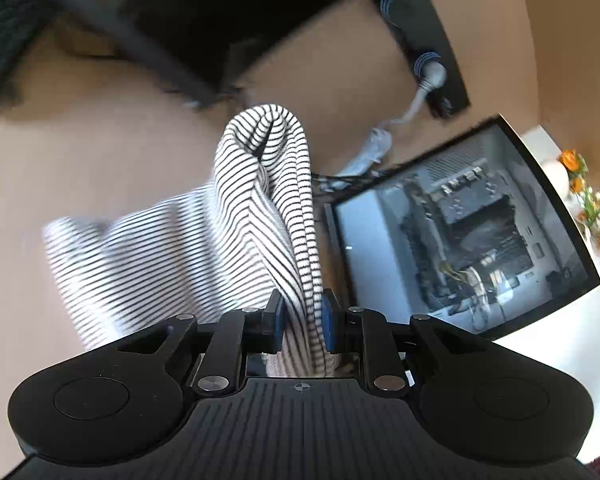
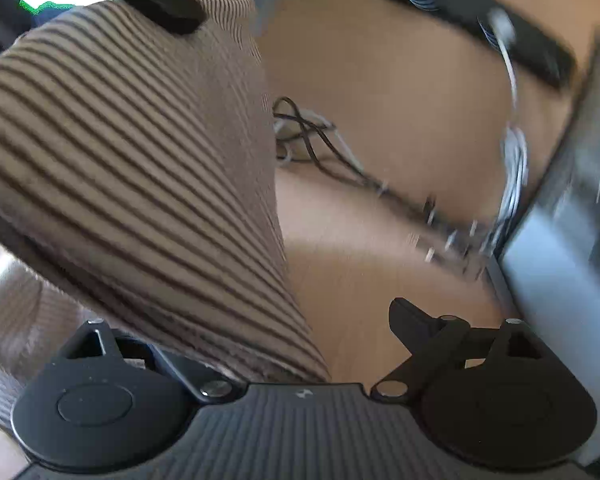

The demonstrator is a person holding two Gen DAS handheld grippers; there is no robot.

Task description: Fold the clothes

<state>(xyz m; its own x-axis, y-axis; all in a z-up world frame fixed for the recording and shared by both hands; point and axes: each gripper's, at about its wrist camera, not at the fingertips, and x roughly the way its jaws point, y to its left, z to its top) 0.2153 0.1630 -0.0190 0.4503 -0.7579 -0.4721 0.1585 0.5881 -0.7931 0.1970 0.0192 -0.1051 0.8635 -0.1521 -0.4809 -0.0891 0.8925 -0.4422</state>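
Note:
A white garment with thin black stripes [image 1: 260, 216] is bunched between the blue pads of my left gripper [image 1: 302, 316], which is shut on it. From the pads the cloth rises in a tall fold, and the rest trails down to the left over the tan surface [image 1: 100, 140]. In the right wrist view the same striped garment [image 2: 140, 152] hangs close in front. It drapes over the left side of my right gripper [image 2: 276, 332] and hides that finger. The right finger [image 2: 412, 320] stands far out, bare and apart from the cloth, so the jaws are open.
A computer case with a glass side [image 1: 460, 232] stands at the right, blurred in the right wrist view [image 2: 572, 216]. A black power strip [image 1: 420, 48] and loose cables [image 2: 312, 136] lie beyond the garment. Orange flowers [image 1: 584, 192] are at the far right. A dark bar [image 2: 160, 4] crosses above the cloth.

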